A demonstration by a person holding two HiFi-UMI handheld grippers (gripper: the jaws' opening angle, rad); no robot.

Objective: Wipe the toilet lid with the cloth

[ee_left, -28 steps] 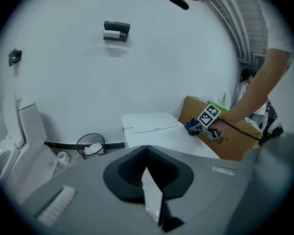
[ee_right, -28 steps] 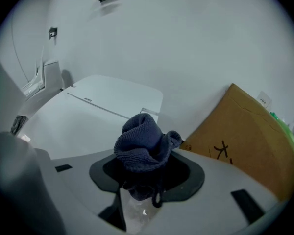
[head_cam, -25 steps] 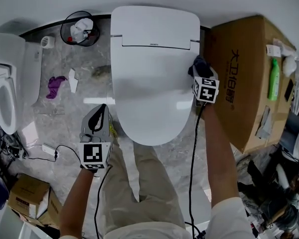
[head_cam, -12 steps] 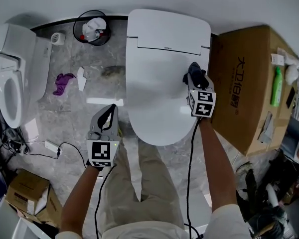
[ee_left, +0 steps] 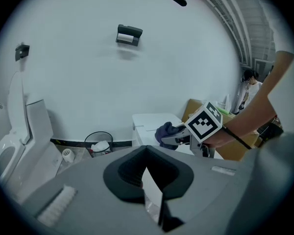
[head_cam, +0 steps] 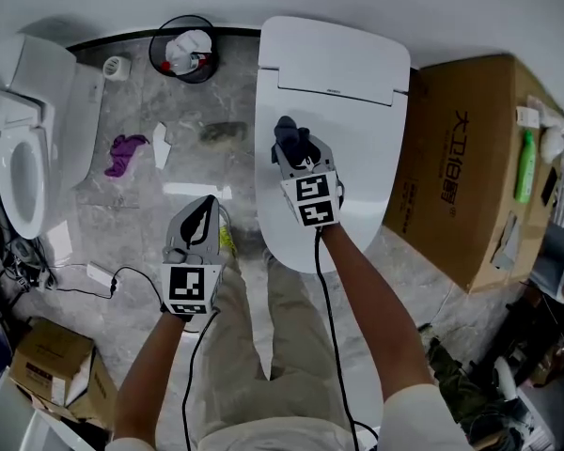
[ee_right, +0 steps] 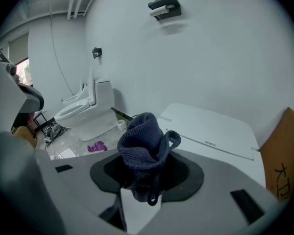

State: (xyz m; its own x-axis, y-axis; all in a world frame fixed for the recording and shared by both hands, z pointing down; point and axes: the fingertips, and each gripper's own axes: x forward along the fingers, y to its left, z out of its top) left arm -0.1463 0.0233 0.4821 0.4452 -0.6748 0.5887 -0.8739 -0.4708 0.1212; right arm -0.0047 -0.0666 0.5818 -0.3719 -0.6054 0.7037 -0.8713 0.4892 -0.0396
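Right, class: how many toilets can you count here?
2: a shut toilet under the right gripper, and an open toilet at the left edge. More may lie out of view.

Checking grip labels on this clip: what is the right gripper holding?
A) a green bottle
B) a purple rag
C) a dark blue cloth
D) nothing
C: the right gripper is shut on the dark blue cloth, which is bunched between its jaws over the white toilet lid.
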